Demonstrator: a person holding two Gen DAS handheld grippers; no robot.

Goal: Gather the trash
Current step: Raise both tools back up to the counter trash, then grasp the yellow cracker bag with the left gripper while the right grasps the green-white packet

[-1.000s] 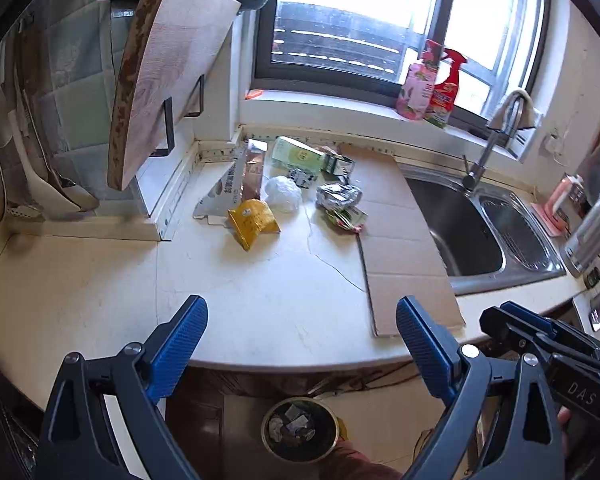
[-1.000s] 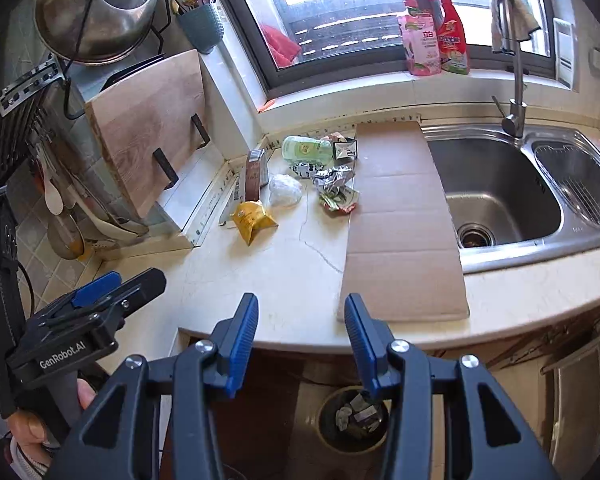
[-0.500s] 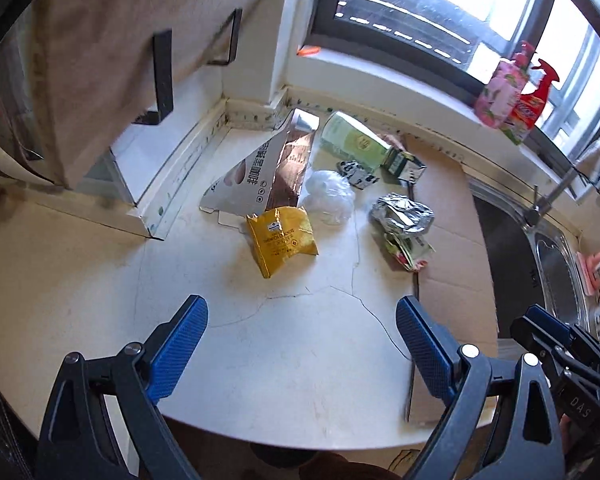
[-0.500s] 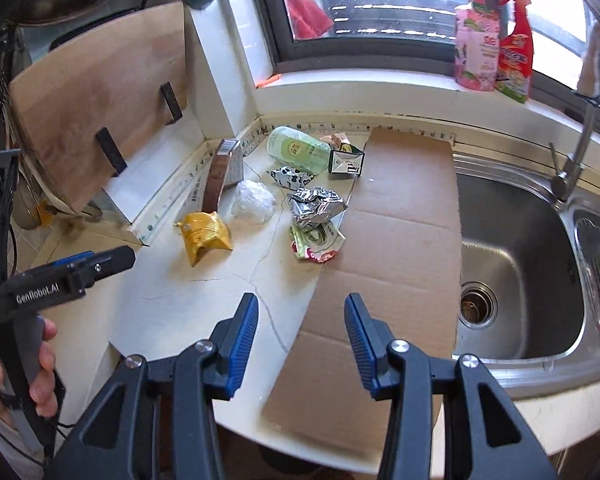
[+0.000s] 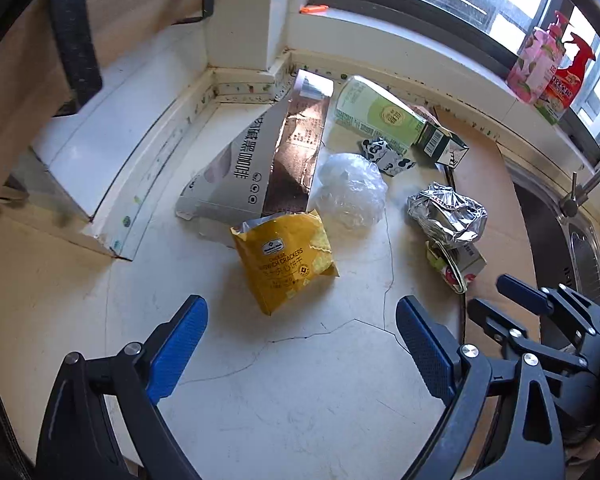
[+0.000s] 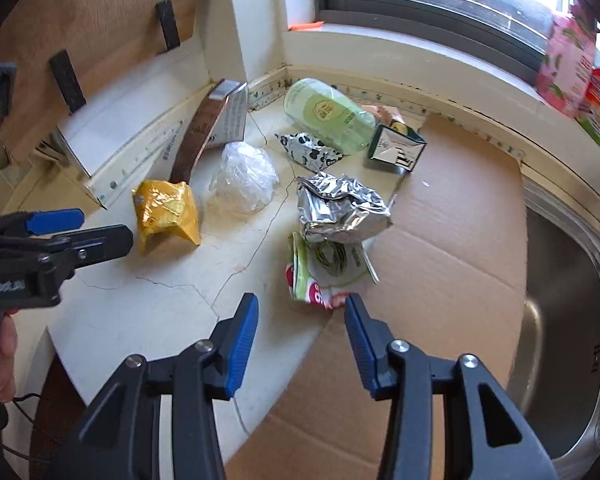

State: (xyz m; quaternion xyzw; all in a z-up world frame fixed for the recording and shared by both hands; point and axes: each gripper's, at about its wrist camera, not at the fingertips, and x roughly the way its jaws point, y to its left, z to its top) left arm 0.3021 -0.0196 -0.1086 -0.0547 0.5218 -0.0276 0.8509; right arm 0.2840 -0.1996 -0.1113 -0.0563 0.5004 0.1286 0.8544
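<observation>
Trash lies on the white counter (image 5: pixel 284 392). A yellow cracker bag (image 5: pixel 286 262) (image 6: pixel 166 212) lies just ahead of my open, empty left gripper (image 5: pixel 300 316). Behind it are a flattened coffee box (image 5: pixel 260 168), a clear plastic wad (image 5: pixel 350 190) (image 6: pixel 244 176), a green bottle (image 5: pixel 374 112) (image 6: pixel 328 114), a cow-print wrapper (image 5: pixel 384 154) and a dark carton (image 5: pixel 440 146). Crumpled foil (image 5: pixel 446 212) (image 6: pixel 342 208) sits over a red-green wrapper (image 5: pixel 456 268) (image 6: pixel 324 272). My right gripper (image 6: pixel 302 312) is open, empty, just short of that wrapper.
A flat cardboard sheet (image 6: pixel 440 264) covers the counter right of the trash, beside a steel sink (image 6: pixel 564 320). A wooden cutting board (image 6: pixel 88 12) leans at the left. Spray bottles (image 5: pixel 548 64) stand on the window sill.
Both grippers have moved forward and down over the counter toward the trash. The floor bin under the counter edge has dropped out of view. Both stay open.
</observation>
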